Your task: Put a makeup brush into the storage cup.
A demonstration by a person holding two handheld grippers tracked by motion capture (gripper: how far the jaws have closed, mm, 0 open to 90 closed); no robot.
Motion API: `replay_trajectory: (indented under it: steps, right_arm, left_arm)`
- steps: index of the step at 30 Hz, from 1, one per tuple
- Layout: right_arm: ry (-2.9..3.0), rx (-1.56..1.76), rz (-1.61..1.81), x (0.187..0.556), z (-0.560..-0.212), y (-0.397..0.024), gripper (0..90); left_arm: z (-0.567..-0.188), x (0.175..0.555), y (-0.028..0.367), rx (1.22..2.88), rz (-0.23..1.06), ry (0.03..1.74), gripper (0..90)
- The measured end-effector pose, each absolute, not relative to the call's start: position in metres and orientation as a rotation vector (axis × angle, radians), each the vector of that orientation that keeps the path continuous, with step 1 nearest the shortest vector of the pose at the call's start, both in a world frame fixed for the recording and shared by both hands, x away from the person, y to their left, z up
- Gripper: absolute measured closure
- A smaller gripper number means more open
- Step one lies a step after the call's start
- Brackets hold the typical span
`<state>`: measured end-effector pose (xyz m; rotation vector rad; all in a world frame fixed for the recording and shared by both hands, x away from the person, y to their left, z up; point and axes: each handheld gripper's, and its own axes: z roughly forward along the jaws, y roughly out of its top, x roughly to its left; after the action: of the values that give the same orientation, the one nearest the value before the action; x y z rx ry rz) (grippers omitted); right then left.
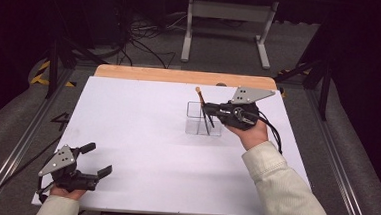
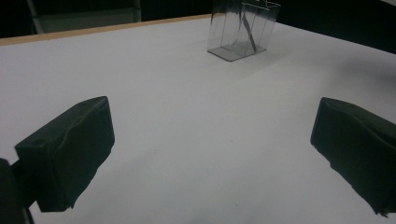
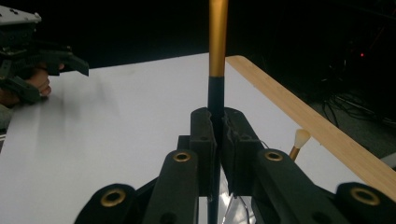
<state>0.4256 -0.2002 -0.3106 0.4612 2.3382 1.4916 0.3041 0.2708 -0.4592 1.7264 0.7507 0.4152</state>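
While the left gripper [image 1: 95, 159] rests idle at the near left corner, jaws spread wide over bare table [image 1: 141, 149], the work sits far right.

Table: white sheet over a wooden top, wood edge showing along the far side.

Holder [image 1: 203, 122]: clear plastic box with dividers, standing upright right of centre. Rigid, thin-walled, light; likely to skid or tip if a handle knocks its rim. In the left gripper view it stands at the far end [image 2: 243, 29], dark handles inside.

Right gripper [image 1: 209, 110]: held level at the holder's top, jaws clenched on a brush [image 1: 201, 104]. In the right gripper view the pads [image 3: 204, 135] pinch the black part of the handle, gold section [image 3: 217, 32] rising above.

Brush: slim, stiff, light, smooth lacquer, so probably slippery; could pivot in a narrow pinch. Best hold is mid-handle, as now, well clear of the soft bristles. Lower end appears to be inside the holder, though the angle leaves that uncertain.

Second brush [image 3: 299, 142]: pale tip, beyond the jaws near the wood edge; its exact resting place is unclear.
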Motion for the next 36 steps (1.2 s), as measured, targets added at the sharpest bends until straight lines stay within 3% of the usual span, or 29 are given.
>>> replay_trajectory:
  steps: [36]
  right_arm:
    - [2.041, 0.666, 1.669, 0.449, -0.323, -0.227, 83.4]
  left_arm:
    - [-0.46, 0.305, 0.27, 1.726, 0.408, 0.755, 0.6]
